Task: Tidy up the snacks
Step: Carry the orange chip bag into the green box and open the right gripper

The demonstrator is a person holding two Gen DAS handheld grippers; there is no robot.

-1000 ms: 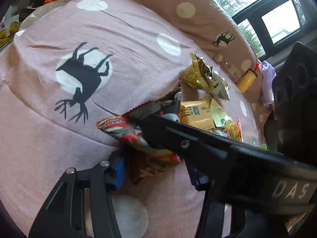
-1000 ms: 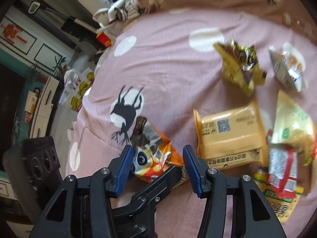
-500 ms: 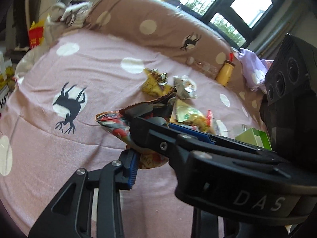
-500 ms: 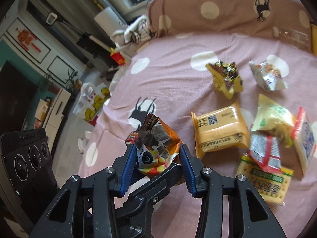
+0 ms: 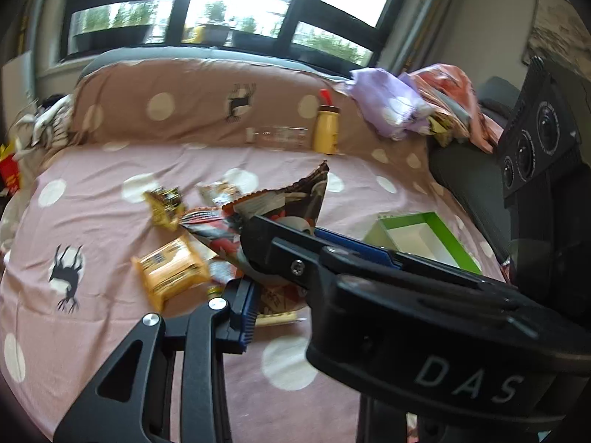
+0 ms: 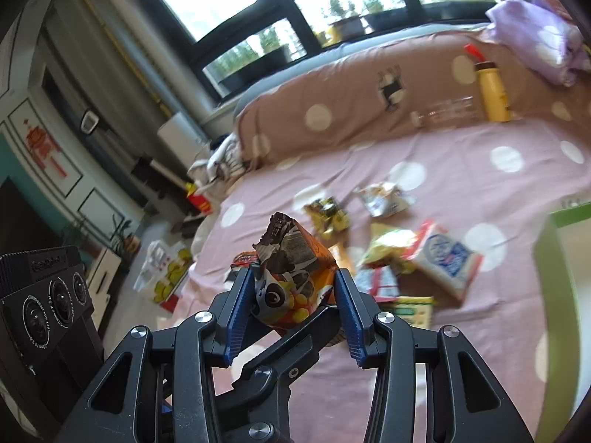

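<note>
While we hold one snack bag (image 6: 291, 277) up over the bed (image 6: 461, 170) with both tools:
Right tool (image 6: 293, 304): our jaws, just closing, pinch the orange bag's lower part from both sides.
Left tool (image 5: 284, 277): we clamp the same bag (image 5: 288, 203); its jaws are pressed tight on the foil.
Bag: lifted clear of the pink spotted cover, torn top upward.
Other snacks (image 6: 402, 258): we see them scattered on the bed beyond.
Green box (image 5: 421, 236): it lies open on the bed, right of the bag.
</note>
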